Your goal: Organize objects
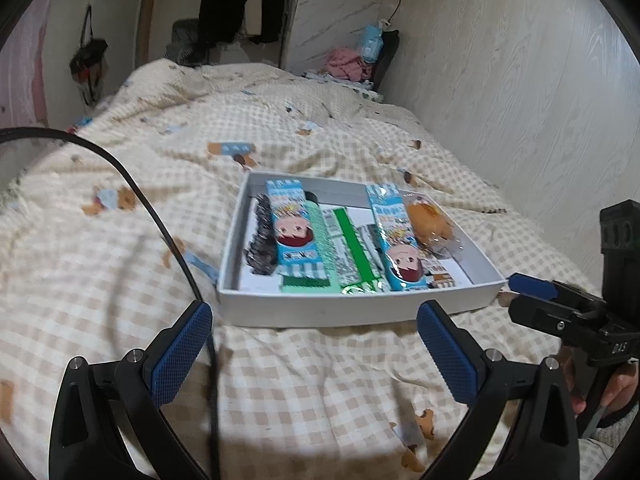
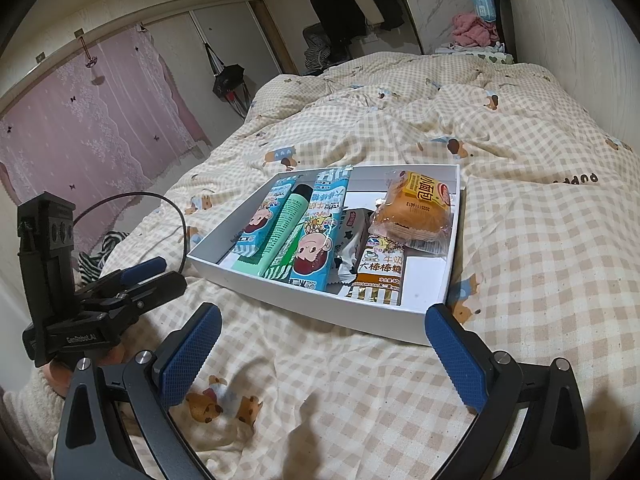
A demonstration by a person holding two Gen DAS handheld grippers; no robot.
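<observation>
Cable (image 1: 132, 196): in the left wrist view a black cable arcs from the upper left down past your left gripper's near finger, lying loose on the bed. If you swing that gripper toward the box, you could snag it and drag the rig off line.

Left gripper (image 1: 316, 344): fingers apart, nothing between them, hovering over the bed cover at lower centre, just short of the box's near wall. Push forward low and you would likely shove the box, not reach into it.

Bed (image 1: 120, 264): the checked cover is soft and creased. Press on one rim and I judge the box could tip, sliding the packets together.

Box (image 1: 360, 300): a shallow white box sits on the bed at centre frame, holding everything you are organizing. Its walls are low, so a packet lifted at an angle could catch the rim.

Blue packets (image 1: 290, 228): two long cartoon packets lie lengthwise, one left, one right of centre, with a green tube (image 1: 316, 248) and a green strip touching between them. They are packed close; closing on one could pinch its neighbour.

Bun (image 2: 412, 212): a wrapped bun rests in the box's right far corner, overlapping a brown packet (image 2: 378, 276). The slick wrapper may slip, and a hard squeeze would crush it.

Right gripper (image 2: 324, 352): fingers apart and empty, hovering near the box's right near corner. With both grippers close together, you risk knocking one against the other.
</observation>
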